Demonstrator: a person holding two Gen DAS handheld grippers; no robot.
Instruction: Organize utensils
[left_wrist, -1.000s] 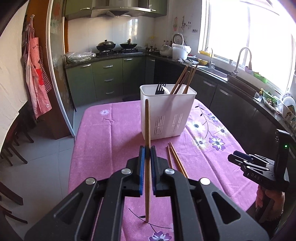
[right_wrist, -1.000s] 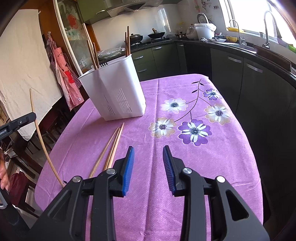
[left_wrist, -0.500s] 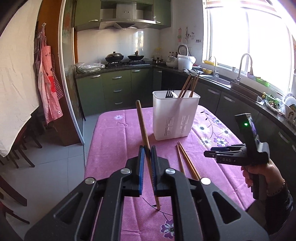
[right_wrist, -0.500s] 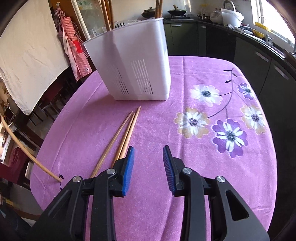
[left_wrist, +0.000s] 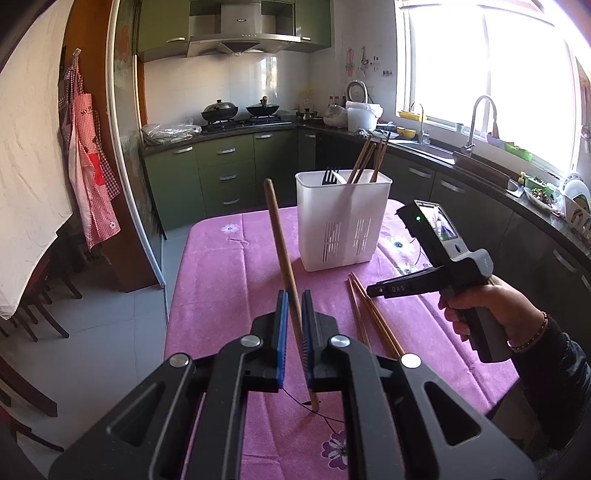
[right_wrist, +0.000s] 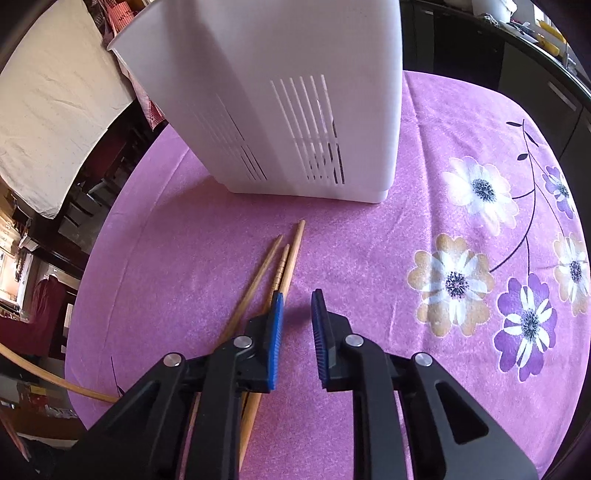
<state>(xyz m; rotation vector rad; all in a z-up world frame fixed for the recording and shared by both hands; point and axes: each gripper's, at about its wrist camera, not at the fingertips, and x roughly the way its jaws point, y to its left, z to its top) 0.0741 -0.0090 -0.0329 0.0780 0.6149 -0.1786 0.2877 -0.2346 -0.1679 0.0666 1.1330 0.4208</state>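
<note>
Pinching one chopstick (left_wrist: 286, 273) between its blue pads, the left gripper (left_wrist: 293, 339) holds it nearly upright, tilted a little left at the top, with its lower tip close to or touching the purple cloth (left_wrist: 221, 280). The stick is gripped well below its middle, so most of its length stands free above the jaws; to my eye that makes it likely to pivot or slide in the pads if it is swung quickly towards the bin (left_wrist: 341, 221).

The right gripper (right_wrist: 297, 332) hangs low over the cloth with its fingers spread and nothing between them. Three loose chopsticks (right_wrist: 284, 266) lie just left of its gap, running under the left finger, tips pointing at the bin's slotted wall (right_wrist: 295, 110). As it stands, closing would probably catch cloth or only clip one stick, since the bundle is off-centre. The sticks are also splayed, so a grab may take one and flick the others aside or off the table edge.

The bin stands upright near the table's middle, already holding a fork (left_wrist: 330, 176) and several chopsticks (left_wrist: 369, 158). These lean across the opening, and a new stick dropped in at an angle could jam against them or nudge the light bin over.
</note>
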